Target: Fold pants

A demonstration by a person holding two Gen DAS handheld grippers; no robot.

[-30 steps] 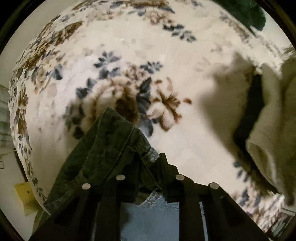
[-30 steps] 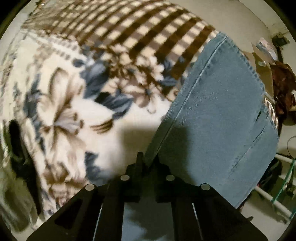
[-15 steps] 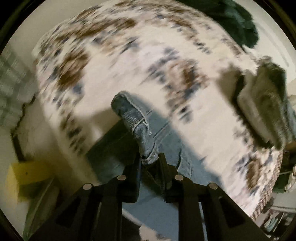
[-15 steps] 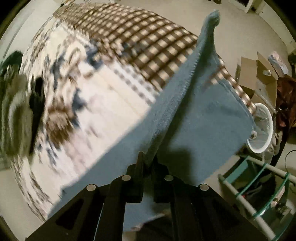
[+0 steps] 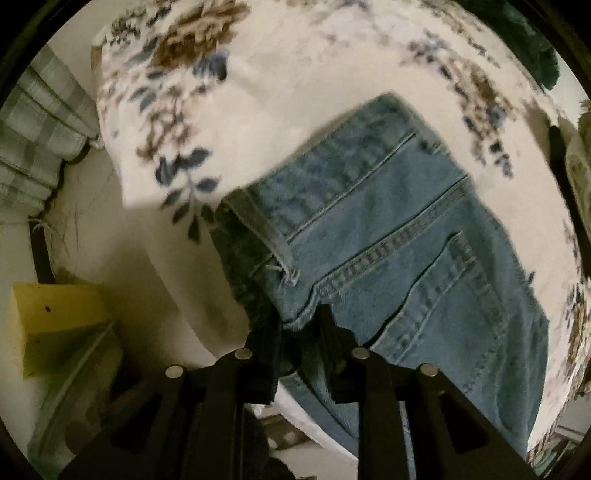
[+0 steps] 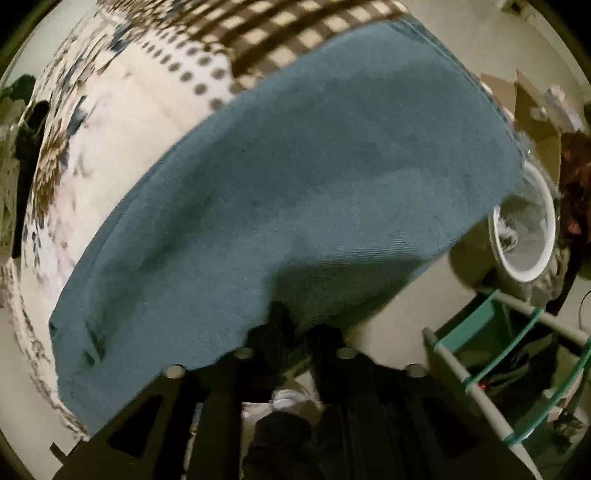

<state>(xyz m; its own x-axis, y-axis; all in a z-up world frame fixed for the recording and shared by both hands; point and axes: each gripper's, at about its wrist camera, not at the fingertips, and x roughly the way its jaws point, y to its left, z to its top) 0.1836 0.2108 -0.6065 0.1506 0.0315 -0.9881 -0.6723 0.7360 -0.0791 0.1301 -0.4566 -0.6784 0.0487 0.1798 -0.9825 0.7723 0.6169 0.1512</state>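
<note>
Here the pants [image 5: 399, 236], a pair of blue jeans, lie spread on a bed covered by a cream blanket [image 5: 295, 74] printed with brown and blue flowers, one end reaching the bed's edge and hanging a little over it. In the left wrist view the left hand-held gripper [image 5: 299, 325] points down at the waistband corner, its jaws just beginning to part, with a fold of denim between them and touching the fingertips. A back pocket and its seams lie just right of that corner. In the right wrist view the right hand-held gripper [image 6: 295, 325] has its jaws opening too, and the blue cloth's edge sits between the tips. The checked border [image 6: 295, 33] of the blanket shows beyond the denim, a white bucket [image 6: 524, 236] stands on the floor at the right, and a green-and-white rack [image 6: 517, 362] is nearby.
</note>
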